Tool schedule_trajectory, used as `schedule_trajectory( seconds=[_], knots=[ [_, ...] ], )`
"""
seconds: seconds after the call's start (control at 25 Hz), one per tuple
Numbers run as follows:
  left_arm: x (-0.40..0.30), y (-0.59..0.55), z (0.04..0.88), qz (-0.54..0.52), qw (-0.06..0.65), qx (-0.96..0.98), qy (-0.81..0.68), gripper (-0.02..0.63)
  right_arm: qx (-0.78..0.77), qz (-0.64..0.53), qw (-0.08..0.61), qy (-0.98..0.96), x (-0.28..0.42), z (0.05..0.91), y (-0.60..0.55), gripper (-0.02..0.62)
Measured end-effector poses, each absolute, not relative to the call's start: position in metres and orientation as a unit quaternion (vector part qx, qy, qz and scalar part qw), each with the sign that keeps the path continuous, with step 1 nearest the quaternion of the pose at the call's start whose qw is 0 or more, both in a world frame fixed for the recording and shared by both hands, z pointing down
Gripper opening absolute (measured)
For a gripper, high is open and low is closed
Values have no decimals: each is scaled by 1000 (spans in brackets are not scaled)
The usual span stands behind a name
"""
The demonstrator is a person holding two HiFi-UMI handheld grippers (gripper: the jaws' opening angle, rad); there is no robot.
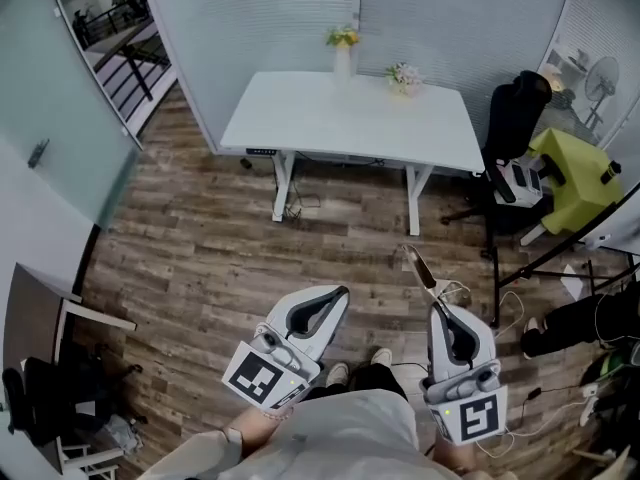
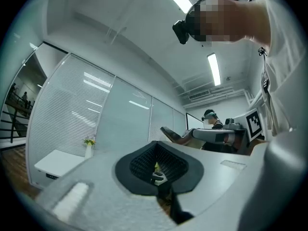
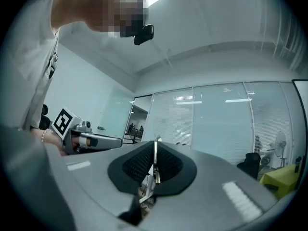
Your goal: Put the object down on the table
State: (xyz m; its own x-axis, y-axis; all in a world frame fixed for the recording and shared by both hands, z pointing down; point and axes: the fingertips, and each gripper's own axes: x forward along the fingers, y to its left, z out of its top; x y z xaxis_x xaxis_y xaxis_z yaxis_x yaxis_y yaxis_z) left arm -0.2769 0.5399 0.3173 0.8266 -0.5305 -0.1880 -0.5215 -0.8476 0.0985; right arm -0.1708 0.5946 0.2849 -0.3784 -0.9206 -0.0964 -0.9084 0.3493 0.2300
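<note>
object (image 1: 420,268) thin, pale, perhaps stick, in right gripper (image 1: 437,310) jaws

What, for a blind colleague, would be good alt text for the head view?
Seen from above, the right gripper pinches a thin strip over a wood floor; the left gripper is shut. Ahead stands a white table with two vases.

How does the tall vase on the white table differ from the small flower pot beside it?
The vase is tall and slim; the flower pot is low and squat. The vase carries yellow flowers, the flower pot pale, whitish ones. The vase stands near the middle of the table's far edge, the flower pot to its right in the head view. Both stand upright, apart from each other.
</note>
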Motion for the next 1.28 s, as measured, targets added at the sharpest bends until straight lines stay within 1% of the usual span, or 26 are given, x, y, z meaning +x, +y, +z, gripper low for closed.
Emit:
schedule_trajectory(
  seconds=[0.56, 0.84, 1.28],
  knots=[
    [-257, 482, 324, -103, 21, 951, -289, 2, 543, -123, 19, -831, -152, 291, 530, 8],
    [-210, 431, 323, -97, 12, 952, -289, 2, 545, -119, 9, -830, -104, 295, 481, 8],
    [-108, 342, 311, -88, 6, 956, -279, 2, 544, -116, 3, -831, -7, 286, 394, 8]
  ],
)
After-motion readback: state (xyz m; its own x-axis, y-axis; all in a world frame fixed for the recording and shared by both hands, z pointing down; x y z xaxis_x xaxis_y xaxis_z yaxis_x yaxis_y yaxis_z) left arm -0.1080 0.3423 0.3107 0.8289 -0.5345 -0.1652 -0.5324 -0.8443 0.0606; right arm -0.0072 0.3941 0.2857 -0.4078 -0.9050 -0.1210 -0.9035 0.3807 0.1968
